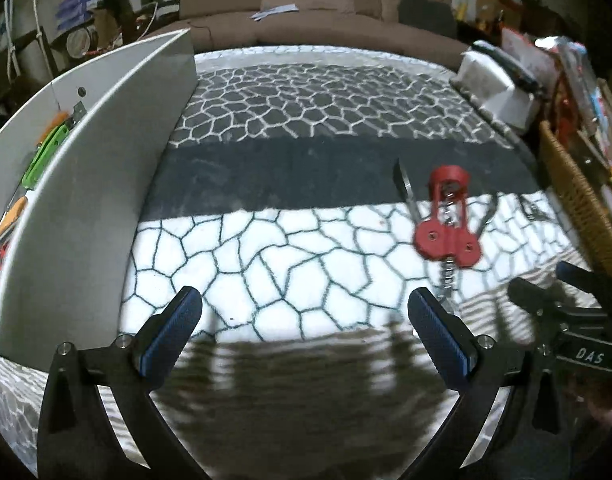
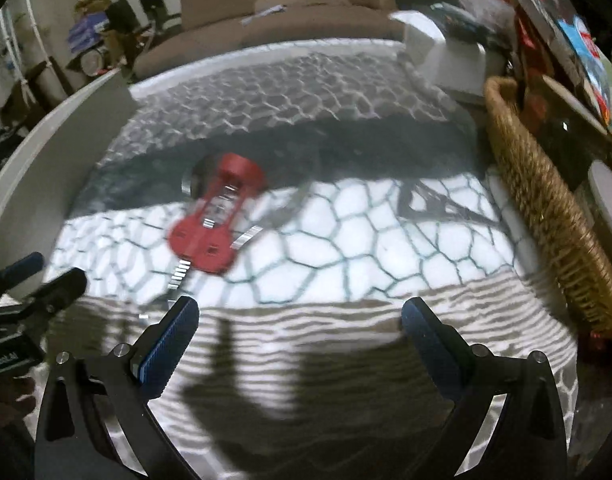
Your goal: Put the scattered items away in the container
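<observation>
**Red corkscrew out on the rug, container partly filled**

Our white container (image 1: 85,184) at the rug's (image 1: 265,248) left edge holds green and orange tools (image 1: 45,152), seen only in the left view. The red corkscrew (image 1: 446,220) lies toward the right edge, near a wicker basket (image 2: 546,208). Our left gripper (image 1: 306,312) and right gripper (image 2: 299,320) gape wide, holding nothing

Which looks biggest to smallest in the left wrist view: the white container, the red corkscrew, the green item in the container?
1. White container, largest by far, though it sits closest to the camera.
2. Red corkscrew.
3. Green item, smallest as seen, but the container wall hides part of it, so its rank against the corkscrew is unsure.
</observation>
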Demonstrator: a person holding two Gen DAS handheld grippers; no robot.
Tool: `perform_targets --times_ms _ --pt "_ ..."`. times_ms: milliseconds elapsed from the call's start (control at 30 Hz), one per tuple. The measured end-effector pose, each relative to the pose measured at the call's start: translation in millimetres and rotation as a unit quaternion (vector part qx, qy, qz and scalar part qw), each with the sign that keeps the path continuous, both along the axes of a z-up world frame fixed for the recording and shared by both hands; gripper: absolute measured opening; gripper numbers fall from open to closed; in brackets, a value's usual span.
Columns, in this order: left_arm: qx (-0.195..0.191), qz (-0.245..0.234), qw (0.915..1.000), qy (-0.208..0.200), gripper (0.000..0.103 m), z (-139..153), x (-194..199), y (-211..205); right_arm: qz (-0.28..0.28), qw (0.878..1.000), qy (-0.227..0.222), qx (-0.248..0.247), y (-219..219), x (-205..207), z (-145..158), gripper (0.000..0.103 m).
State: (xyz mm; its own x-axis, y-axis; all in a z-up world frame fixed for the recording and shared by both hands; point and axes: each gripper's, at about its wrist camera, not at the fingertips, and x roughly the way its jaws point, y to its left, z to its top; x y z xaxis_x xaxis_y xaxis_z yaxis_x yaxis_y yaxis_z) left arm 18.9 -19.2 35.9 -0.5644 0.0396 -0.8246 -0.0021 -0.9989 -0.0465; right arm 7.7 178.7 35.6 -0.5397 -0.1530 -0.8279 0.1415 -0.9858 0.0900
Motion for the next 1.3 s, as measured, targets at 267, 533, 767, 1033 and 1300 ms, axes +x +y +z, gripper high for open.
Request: perform_targets --times_ms 267,533,767,1033,1300 --pt "-0.018 0.027 0.9994 -0.005 0.103 -31.7 -4.4 -3.5 -0.021 0.999 0.029 0.031 9.0 0.6 -17.1 0.103" --pt "-0.018 0.032 0.9993 0.000 0.103 -32.6 -2.8 -4.1 -0.025 0.998 0.030 0.046 7.9 0.8 -18.5 0.103" --pt "-0.017 0.032 0.9993 0.000 0.103 -32.5 -2.7 -3.8 -0.026 0.998 0.030 0.048 4.6 -1.4 -19.9 0.103" --pt "-0.018 0.032 0.9993 0.000 0.103 -32.4 -2.7 -4.0 -0.026 0.998 0.030 0.048 5.1 -0.9 -19.6 0.103" --pt "-0.018 0.032 0.9993 0.000 0.103 -32.4 -2.9 -4.4 -0.026 0.998 0.030 0.048 5.3 -1.4 -19.7 0.103"
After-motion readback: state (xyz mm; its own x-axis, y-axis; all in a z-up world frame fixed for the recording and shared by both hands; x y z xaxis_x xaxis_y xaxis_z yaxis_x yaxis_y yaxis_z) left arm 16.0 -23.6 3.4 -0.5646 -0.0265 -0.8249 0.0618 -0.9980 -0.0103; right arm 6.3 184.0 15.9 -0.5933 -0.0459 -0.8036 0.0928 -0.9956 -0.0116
